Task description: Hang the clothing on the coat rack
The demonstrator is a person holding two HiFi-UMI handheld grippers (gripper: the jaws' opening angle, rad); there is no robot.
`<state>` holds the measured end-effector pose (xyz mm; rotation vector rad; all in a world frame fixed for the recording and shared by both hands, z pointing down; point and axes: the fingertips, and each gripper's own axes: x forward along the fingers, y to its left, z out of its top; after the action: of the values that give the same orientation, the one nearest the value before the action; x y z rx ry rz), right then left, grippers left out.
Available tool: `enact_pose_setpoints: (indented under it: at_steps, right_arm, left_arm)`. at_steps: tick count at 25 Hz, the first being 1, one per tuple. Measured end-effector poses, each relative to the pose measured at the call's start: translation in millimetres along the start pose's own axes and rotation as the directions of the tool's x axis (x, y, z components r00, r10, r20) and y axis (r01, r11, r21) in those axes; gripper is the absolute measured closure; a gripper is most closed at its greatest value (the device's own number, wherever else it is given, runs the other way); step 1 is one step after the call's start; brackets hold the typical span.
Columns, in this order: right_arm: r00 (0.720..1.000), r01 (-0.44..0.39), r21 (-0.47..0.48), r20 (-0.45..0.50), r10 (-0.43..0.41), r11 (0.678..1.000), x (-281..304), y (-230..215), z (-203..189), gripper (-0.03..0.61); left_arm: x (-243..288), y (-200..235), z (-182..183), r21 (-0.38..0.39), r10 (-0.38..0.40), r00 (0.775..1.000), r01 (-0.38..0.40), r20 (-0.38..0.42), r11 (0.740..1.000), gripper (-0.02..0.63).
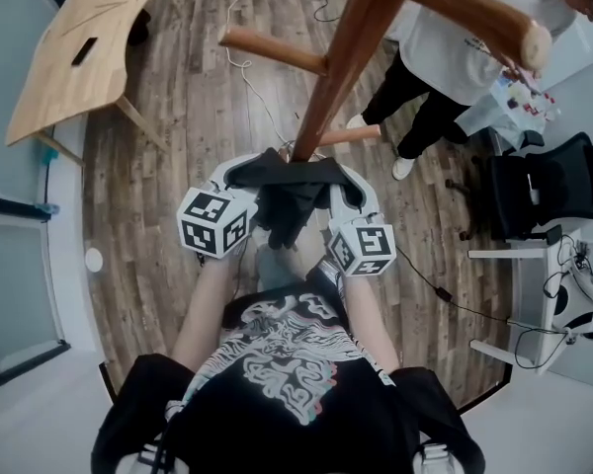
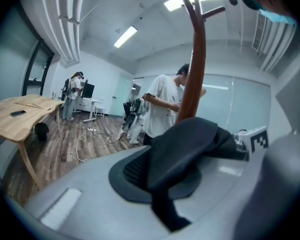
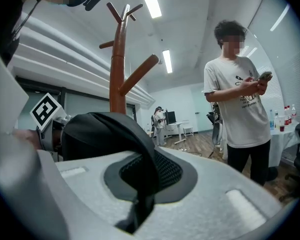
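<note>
Nearest in the head view is the operator's black printed T-shirt [image 1: 287, 383], with both forearms reaching forward. The left gripper [image 1: 243, 172] and right gripper [image 1: 347, 188] sit side by side, marker cubes facing the camera. The dark garment [image 1: 289, 203] is stretched between them, and a bunch of it hangs down in the middle.

In the left gripper view the jaws are closed tight on a fold of the garment [image 2: 185, 144], and fabric drapes over the ribbed pad. In the right gripper view the jaws are also clamped on the garment [image 3: 110, 134], with a strip trailing down past the pad.

Just behind the cloth is the wooden coat rack [image 1: 331, 77]. Its pole rises right beyond the garment and its pegs branch off higher up; the garment is on no peg yet.

The plank floor [image 1: 178, 136] lies below. Farther off are a wooden table [image 1: 74, 52] at the left, a bystander [image 1: 450, 42] in a white T-shirt at the right looking at a phone, and a black office chair [image 1: 544, 191] beyond.
</note>
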<state>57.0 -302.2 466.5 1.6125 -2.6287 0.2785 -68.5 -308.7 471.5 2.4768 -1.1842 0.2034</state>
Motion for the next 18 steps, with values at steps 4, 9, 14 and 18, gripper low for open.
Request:
enact_pose_setpoints:
  at_steps: [4,9,14,18]
  right_arm:
    - [1.0,-0.011,0.024,-0.009,0.011,1.0,-3,-3,-6,0.568]
    - [0.999,-0.026,0.034,-0.031,0.027,0.999,2,5,-20,0.568]
    - [0.998,-0.03,0.043,-0.049,0.033,0.999,-2,8,-30,0.568]
    - [0.998,-0.03,0.046,-0.057,0.032,0.999,-6,7,-36,0.568]
  left_arm:
    - [6,-5,-10,-0.006,0.0,1.0,-0.001,-0.026,1.0,0.614]
    - [7,-1,-24,-0.022,-0.007,0.999,0.007,-0.04,1.0,0.614]
    - [13,-5,-36,-0.037,-0.028,0.998,0.026,-0.061,0.999,0.614]
    - [17,-12,-45,-0.047,-0.044,0.996,0.041,-0.072,0.998,0.614]
